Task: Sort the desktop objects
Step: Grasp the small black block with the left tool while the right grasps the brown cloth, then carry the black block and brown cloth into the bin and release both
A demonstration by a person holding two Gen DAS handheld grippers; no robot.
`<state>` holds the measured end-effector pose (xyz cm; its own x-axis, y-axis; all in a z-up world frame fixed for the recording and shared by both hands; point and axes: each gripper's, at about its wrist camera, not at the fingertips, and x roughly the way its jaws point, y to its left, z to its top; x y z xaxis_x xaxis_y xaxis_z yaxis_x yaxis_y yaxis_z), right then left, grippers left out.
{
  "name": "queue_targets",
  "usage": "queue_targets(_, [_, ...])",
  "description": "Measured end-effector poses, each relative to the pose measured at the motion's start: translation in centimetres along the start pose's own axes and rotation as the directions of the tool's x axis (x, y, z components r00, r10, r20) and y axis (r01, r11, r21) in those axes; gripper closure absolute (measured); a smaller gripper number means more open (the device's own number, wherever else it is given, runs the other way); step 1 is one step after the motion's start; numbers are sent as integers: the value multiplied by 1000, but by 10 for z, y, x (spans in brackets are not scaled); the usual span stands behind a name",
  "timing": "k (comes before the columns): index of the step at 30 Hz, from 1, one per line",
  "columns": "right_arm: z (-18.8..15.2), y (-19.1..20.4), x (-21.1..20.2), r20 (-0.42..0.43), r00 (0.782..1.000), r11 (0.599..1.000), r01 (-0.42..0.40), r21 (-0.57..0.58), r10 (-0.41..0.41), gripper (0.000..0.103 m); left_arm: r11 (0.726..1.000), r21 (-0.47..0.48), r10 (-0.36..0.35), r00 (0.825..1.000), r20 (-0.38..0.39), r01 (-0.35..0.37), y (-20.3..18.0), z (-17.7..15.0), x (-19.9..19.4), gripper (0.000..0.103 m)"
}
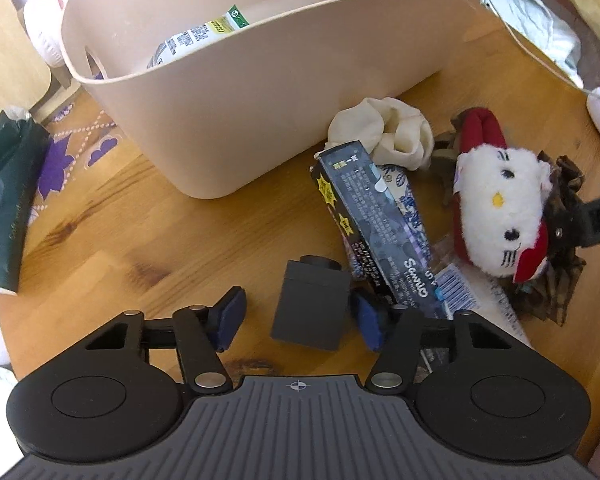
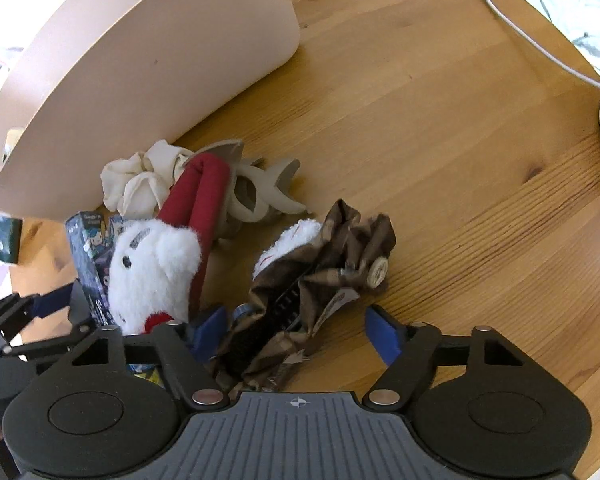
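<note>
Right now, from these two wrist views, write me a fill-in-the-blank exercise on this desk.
1. The dark grey block sits between the fingers of the ____ gripper.
2. The plush cat has a ____ nose.
3. The cream scrunchie lies against the beige ____.
4. The right gripper straddles a ____ checked cloth.

Missing words: left; yellow; bin; brown

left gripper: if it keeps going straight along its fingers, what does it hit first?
Most likely the dark grey block, lying between the left gripper's open jaws; the right pad looks close to it or touching. Past that, the wooden table. Depth is uncertain.
</note>
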<state>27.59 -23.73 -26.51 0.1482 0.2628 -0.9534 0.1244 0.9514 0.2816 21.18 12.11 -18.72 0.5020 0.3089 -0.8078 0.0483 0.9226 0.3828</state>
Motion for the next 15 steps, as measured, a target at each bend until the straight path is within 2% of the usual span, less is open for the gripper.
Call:
queue_targets(2, [0, 2, -3, 5, 1000, 1000, 14, -19, -14, 56, 1000, -12, 1, 1000, 7, -1, 0, -1, -1, 53])
queue_targets(5, [0, 0, -7, 9, 1000, 1000, 7, -30, -7, 64, 1000, -25, 3, 1000, 14, -2, -1, -3, -3, 64])
queue_targets(7, [0, -2, -10, 7, 1000, 1000, -6, -29, 6, 67, 1000, -28, 2, 1000, 17, -1, -2, -3, -5, 71])
queue_targets(15, [-5, 0, -21, 2, 1000, 999, -31, -29, 31, 69, 998, -62, 7, 1000, 23, -6, -4, -12, -11, 71])
